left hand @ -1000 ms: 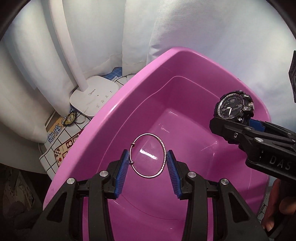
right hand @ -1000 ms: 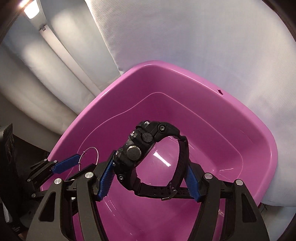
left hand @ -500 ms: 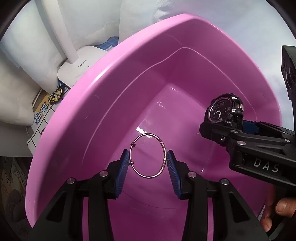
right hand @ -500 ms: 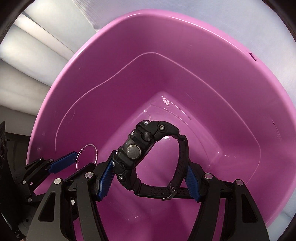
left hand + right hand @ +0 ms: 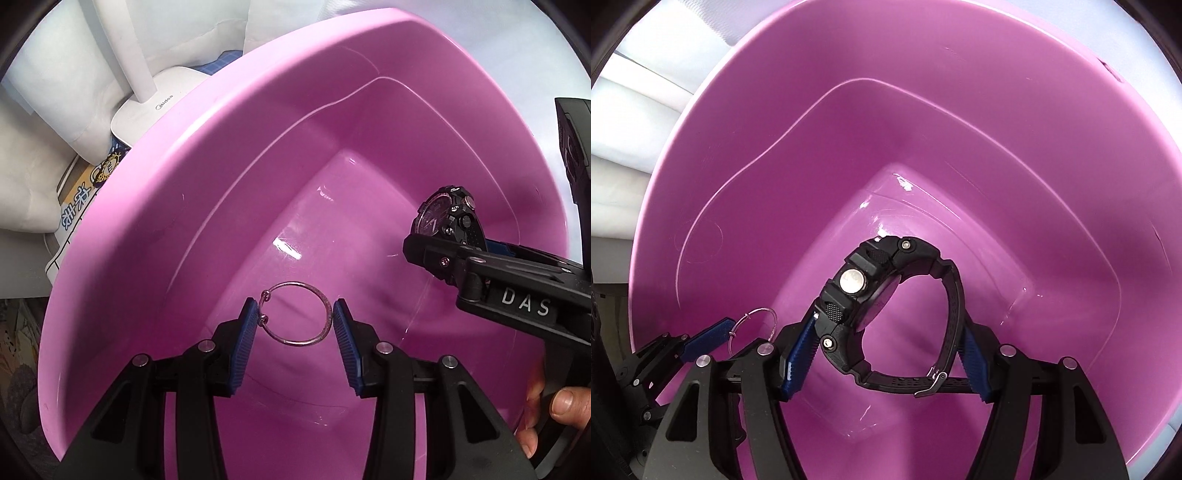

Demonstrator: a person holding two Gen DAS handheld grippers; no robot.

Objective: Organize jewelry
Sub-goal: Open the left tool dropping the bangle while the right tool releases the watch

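- Descending into the pink plastic basin (image 5: 229,155), both grippers now sit well below its rim, where a second ago they hovered above it; the basin walls fill nearly all of each view.
- The left gripper (image 5: 295,325) pinches a thin silver bangle (image 5: 297,314) by its two sides, held above the basin floor.
- The right gripper (image 5: 886,354) clamps a black sports watch (image 5: 882,295) across its case and strap, also clear of the floor.
- Judging by this descent, release into the basin looks close; neither piece is set down yet.
- Count: one bangle, one watch, one basin, two grippers. Nothing lies on the basin floor.
- Outside the rim stand one white desk lamp (image 5: 147,99) and one printed box (image 5: 85,195).
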